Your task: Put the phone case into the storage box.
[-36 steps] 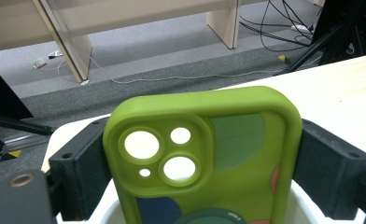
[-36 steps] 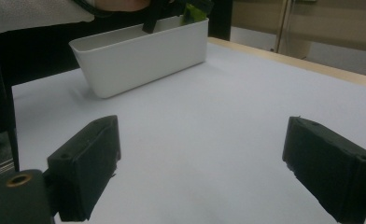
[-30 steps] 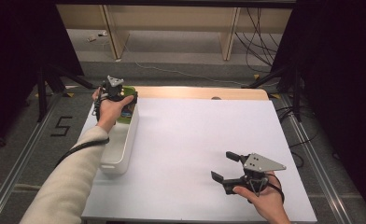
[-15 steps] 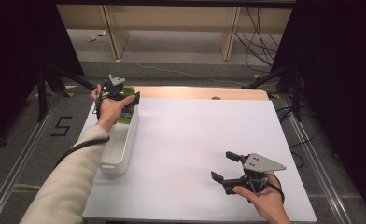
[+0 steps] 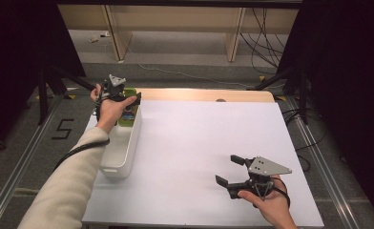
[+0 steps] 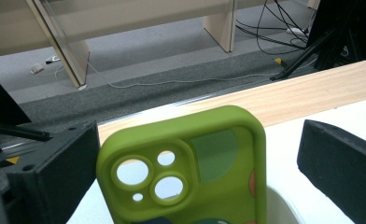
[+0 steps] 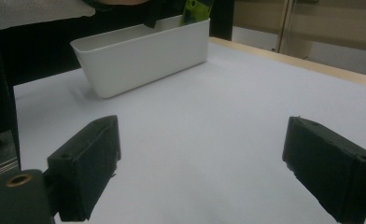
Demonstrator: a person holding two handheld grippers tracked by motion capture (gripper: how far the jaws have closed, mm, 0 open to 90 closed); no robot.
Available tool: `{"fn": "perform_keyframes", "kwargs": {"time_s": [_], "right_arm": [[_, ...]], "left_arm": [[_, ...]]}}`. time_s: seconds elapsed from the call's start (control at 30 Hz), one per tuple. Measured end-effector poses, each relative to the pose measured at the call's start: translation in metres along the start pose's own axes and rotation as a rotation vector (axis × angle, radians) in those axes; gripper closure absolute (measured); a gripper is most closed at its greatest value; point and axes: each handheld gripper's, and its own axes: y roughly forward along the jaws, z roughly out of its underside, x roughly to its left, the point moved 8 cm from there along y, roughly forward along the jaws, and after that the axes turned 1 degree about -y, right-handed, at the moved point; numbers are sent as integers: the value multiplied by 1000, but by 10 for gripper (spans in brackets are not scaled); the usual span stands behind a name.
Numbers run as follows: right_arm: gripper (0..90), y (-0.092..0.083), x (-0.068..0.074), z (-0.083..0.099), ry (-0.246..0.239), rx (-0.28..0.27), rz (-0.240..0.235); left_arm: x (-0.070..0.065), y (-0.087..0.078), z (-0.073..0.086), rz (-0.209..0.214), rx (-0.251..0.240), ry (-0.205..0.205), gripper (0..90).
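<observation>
Since the earlier frame, our left gripper (image 5: 128,98) had been opening its jaws, and the green phone case (image 6: 186,168) now stood between them, released, pads apart from its sides. It leaned upright in the far end of the white bin (image 5: 123,148), which seemed otherwise empty, though the hand hid part of it. We read no writing on the case. Our right gripper (image 5: 230,169) rested open over the white table (image 5: 194,133), well apart.

Grey carpet (image 5: 185,71) strewn with cables (image 5: 266,43) is seen beyond the tabletop (image 5: 199,143), with wooden furniture legs (image 5: 233,36) behind.
</observation>
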Motion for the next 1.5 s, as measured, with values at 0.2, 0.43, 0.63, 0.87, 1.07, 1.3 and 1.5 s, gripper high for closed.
{"fn": "perform_keyframes", "kwargs": {"time_s": [0.2,0.43,0.63,0.87,1.07,1.3,1.5], "right_arm": [[125,0,0,0,0,0,1],[125,0,0,0,1,-2,2],[126,0,0,0,0,0,1],[126,0,0,0,-1,2,3],[125,1,0,0,-4,1,3],[126,1,0,0,-1,3,5],[126,1,0,0,-1,2,4]], "left_arm": [[2,-1,-2,-3,0,9,0],[2,-4,-9,-3,-17,15,0],[2,-9,-14,-6,-29,19,0],[0,-19,-17,-5,-46,16,0],[1,-30,-18,-9,-54,29,0],[0,-40,-19,-2,-64,29,0],[-3,-48,-20,16,-72,31,0]]}}
